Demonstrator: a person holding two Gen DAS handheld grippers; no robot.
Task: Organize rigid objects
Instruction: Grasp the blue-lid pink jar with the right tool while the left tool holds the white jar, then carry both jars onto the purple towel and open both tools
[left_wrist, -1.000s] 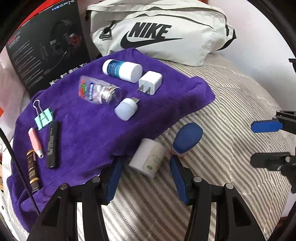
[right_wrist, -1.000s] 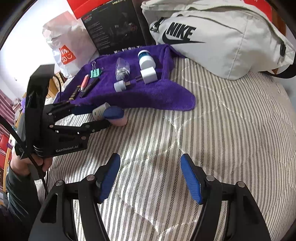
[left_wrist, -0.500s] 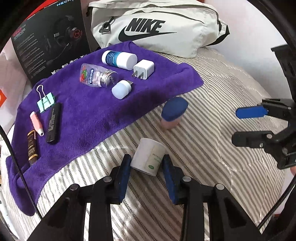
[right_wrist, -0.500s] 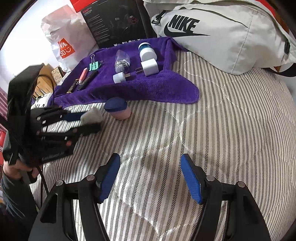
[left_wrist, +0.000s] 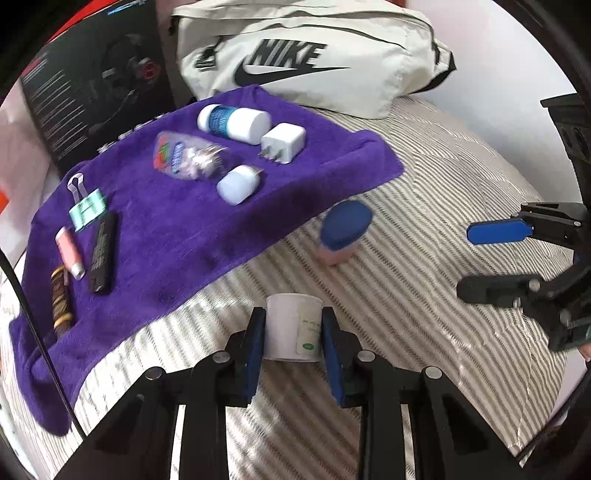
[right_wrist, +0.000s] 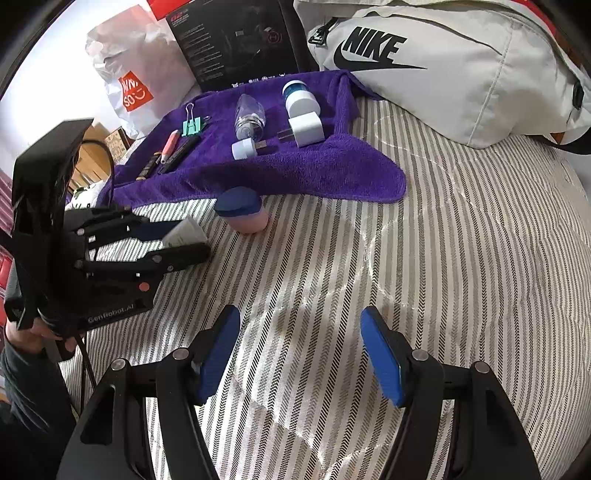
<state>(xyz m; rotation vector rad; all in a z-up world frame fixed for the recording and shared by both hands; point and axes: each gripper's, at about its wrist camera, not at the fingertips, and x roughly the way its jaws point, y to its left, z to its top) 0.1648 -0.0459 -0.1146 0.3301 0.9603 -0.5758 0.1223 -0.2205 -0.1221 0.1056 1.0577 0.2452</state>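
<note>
A small white jar (left_wrist: 288, 339) with a green-printed label sits between the blue pads of my left gripper (left_wrist: 292, 317), whose jaws are closing and press on both its sides. From the right wrist view, the same left gripper (right_wrist: 177, 243) holds the white jar (right_wrist: 186, 232) just above the striped bedcover. A pink jar with a blue lid (left_wrist: 343, 230) stands beyond it, near the edge of the purple towel (left_wrist: 166, 229). My right gripper (right_wrist: 300, 317) hangs open over bare bedcover, nothing between its fingers.
On the towel lie a white blue-labelled bottle (left_wrist: 232, 120), a white charger (left_wrist: 284, 142), a clear bottle (left_wrist: 184, 157), a binder clip (left_wrist: 86, 208) and several slim tubes. A grey Nike bag (left_wrist: 314, 55) and a black box (left_wrist: 99, 81) stand behind it.
My left gripper drew back from the towel's edge, and its jaws came in from wide apart onto the white jar. The jar now stands straighter between the pads. The right gripper stayed still.
</note>
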